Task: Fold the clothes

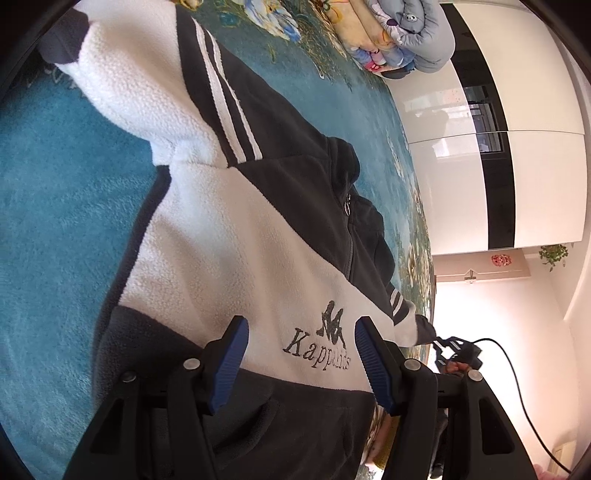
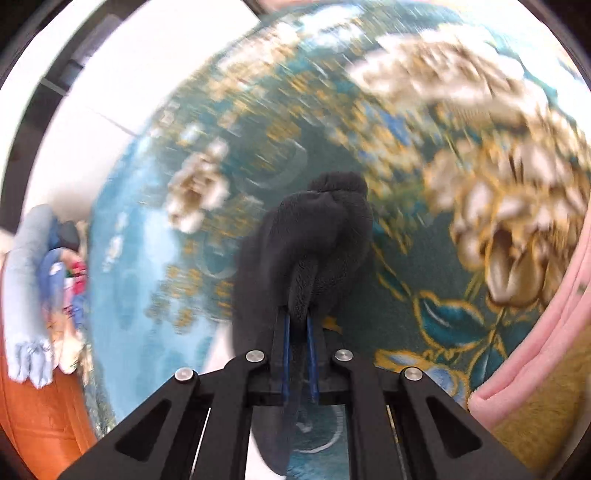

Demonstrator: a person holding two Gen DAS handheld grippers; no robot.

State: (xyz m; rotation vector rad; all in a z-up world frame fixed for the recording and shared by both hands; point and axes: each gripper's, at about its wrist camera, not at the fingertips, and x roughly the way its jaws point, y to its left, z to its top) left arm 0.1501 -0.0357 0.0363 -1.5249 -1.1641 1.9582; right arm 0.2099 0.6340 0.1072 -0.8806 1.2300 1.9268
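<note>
A fleece jacket (image 1: 229,236), black and white, is spread front-up across the middle of the left wrist view on a teal flowered blanket (image 1: 55,206), so that its sleeves can be folded inward. One sleeve runs toward the upper left of that frame; the other trails to the lower right, where its black cuff (image 2: 321,236) is taken up.

In the right wrist view, the cuff fills the centre, bunched and pinched between the nearly closed jaws of the right gripper (image 2: 297,325). The grip is taken at the sleeve's end, probably so the whole sleeve can be carried over the body in one pass. The surroundings there are smeared by blur.

The left gripper (image 1: 301,365) is seen at the bottom centre of its view, its jaws standing apart over the logo and hem with nothing clamped. It seems to be kept there to steady the body, or to be ready for the hem.

Stacked bedding (image 1: 391,33) lies at the upper right, well apart.
</note>
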